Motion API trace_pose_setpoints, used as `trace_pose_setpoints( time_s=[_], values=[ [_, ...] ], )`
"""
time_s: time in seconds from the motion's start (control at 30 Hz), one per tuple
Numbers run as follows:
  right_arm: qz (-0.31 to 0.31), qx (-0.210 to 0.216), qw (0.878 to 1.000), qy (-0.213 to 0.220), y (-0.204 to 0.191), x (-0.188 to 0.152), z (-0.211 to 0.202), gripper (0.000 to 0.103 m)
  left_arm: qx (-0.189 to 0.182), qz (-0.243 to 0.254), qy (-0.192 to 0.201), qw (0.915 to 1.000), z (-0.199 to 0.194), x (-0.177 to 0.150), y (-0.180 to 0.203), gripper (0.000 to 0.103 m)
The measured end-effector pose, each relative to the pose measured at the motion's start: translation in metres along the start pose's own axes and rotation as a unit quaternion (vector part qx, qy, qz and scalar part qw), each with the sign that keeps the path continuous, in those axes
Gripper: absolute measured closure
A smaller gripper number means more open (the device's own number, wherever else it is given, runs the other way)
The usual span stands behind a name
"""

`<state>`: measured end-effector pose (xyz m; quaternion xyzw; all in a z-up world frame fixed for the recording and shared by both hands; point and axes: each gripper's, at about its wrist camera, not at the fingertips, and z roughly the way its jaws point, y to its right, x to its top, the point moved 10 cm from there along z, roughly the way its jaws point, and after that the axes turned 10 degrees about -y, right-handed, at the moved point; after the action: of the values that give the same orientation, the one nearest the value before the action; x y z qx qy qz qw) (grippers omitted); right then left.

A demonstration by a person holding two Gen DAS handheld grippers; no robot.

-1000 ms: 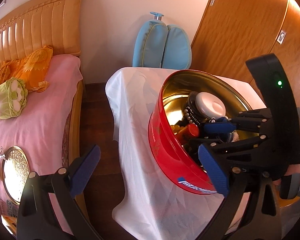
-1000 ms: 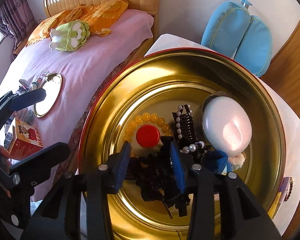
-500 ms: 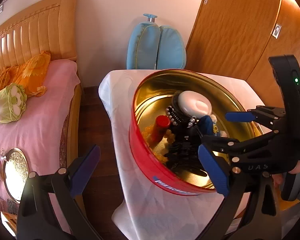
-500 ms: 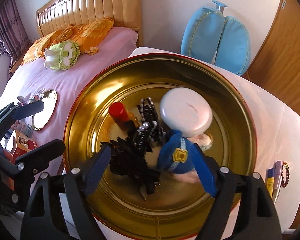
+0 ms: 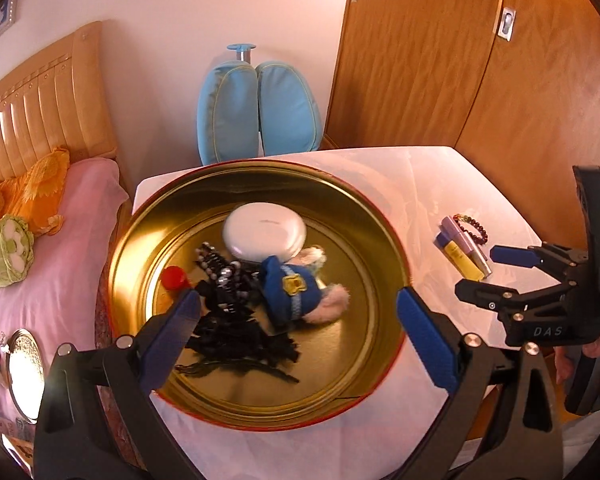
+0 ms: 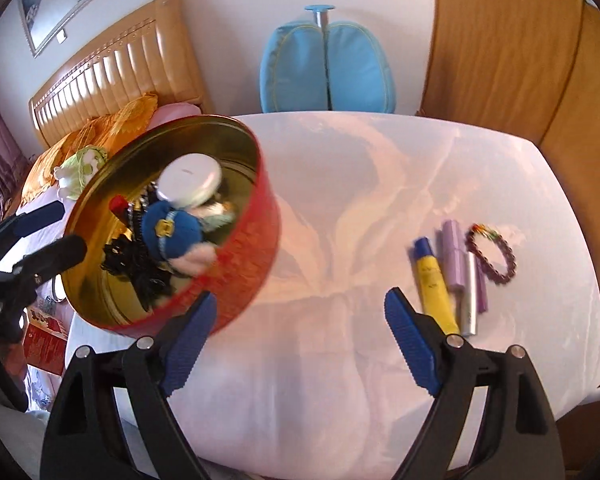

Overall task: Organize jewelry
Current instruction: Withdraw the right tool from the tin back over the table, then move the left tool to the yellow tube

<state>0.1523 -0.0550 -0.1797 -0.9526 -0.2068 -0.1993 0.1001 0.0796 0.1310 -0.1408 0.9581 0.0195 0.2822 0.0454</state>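
A round red tin [image 5: 148,248] with a gold inside sits on the white-clothed table [image 6: 340,200], at its left end. In it lie a white compact [image 5: 265,236], a blue plush toy [image 5: 290,286], black hair clips with beads [image 5: 236,328] and a red cap [image 5: 175,278]. My left gripper [image 5: 300,336] hangs open over the tin's near side, touching nothing. My right gripper [image 6: 300,332] is over bare cloth right of the tin [image 6: 252,248], its jaws opening with nothing between them. Ahead on its right lie a dark bead bracelet [image 6: 510,260], a yellow tube [image 6: 434,280] and a purple tube [image 6: 456,256].
A light blue padded chair [image 5: 256,112] stands behind the table. Wooden wardrobe doors [image 5: 460,60] close off the right. A bed with pink sheet [image 5: 60,280], orange pillows, a green plush and a gold plate [image 5: 24,372] runs along the left. A hand [image 5: 596,348] holds the right gripper.
My right gripper opened, left the black clips in the tin and swung right over the cloth. The left gripper moved right, so the tin now lies straight ahead of it.
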Motion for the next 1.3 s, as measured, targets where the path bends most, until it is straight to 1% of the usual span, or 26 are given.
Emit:
trace_pose_setpoints(
  time_s=[0.07, 0.17, 0.27, 0.43, 0.53, 0.67, 0.77, 0.83, 0.9, 0.97, 1.03, 1.1, 1.2, 1.27, 1.3],
  values=[
    [0.017, 0.002, 1.0, 0.009, 0.031, -0.009, -0.009, 0.016, -0.007, 0.017, -0.002, 0.9998, 0.001, 0.003, 0.032, 0.007],
    [0.04, 0.003, 0.999, 0.016, 0.08, -0.02, -0.017, 0.016, -0.001, 0.045, -0.015, 0.9988, 0.011, 0.003, 0.081, 0.007],
    [0.039, 0.002, 0.999, 0.017, 0.122, -0.031, -0.023, 0.016, -0.008, 0.039, -0.022, 0.999, 0.022, 0.006, 0.123, 0.007],
    [0.007, -0.014, 1.0, 0.008, 0.175, -0.059, -0.035, 0.016, -0.02, 0.013, -0.039, 0.999, 0.041, 0.008, 0.178, 0.007],
    [0.017, -0.008, 1.0, -0.001, 0.202, -0.068, -0.035, 0.016, -0.019, 0.029, -0.055, 0.9979, 0.053, 0.009, 0.203, 0.007],
    [0.03, 0.0, 1.0, -0.006, 0.222, -0.07, -0.027, 0.016, 0.006, 0.053, -0.062, 0.9967, 0.082, 0.02, 0.212, 0.007],
    [0.036, -0.002, 0.999, -0.013, 0.232, -0.068, -0.018, 0.016, 0.021, 0.052, -0.078, 0.9954, 0.115, 0.029, 0.206, 0.007],
    [0.033, -0.014, 0.999, -0.024, 0.239, -0.068, -0.012, 0.016, 0.015, 0.044, -0.091, 0.9948, 0.138, 0.033, 0.204, 0.007],
    [0.03, -0.017, 0.999, -0.036, 0.244, -0.069, -0.007, 0.016, 0.004, 0.043, -0.108, 0.9932, 0.16, 0.033, 0.205, 0.007],
    [0.025, -0.018, 0.999, -0.043, 0.246, -0.066, -0.001, 0.016, 0.007, 0.047, -0.118, 0.9919, 0.176, 0.031, 0.206, 0.007],
    [0.022, -0.015, 0.998, -0.052, 0.244, -0.062, 0.007, 0.016, 0.005, 0.045, -0.129, 0.9906, 0.187, 0.026, 0.205, 0.007],
    [0.014, -0.008, 0.998, -0.057, 0.237, -0.059, 0.014, 0.016, 0.008, 0.049, -0.132, 0.99, 0.193, 0.024, 0.203, 0.007],
    [-0.011, -0.005, 0.998, -0.063, 0.224, -0.055, 0.022, 0.016, 0.018, 0.059, -0.131, 0.9895, 0.197, 0.025, 0.202, 0.007],
    [-0.019, -0.003, 0.998, -0.063, 0.219, -0.052, 0.025, 0.016, 0.029, 0.075, -0.123, 0.9891, 0.196, 0.026, 0.201, 0.007],
    [-0.022, -0.003, 0.998, -0.061, 0.218, -0.049, 0.026, 0.016, 0.037, 0.087, -0.117, 0.9885, 0.197, 0.027, 0.202, 0.011]
  ],
)
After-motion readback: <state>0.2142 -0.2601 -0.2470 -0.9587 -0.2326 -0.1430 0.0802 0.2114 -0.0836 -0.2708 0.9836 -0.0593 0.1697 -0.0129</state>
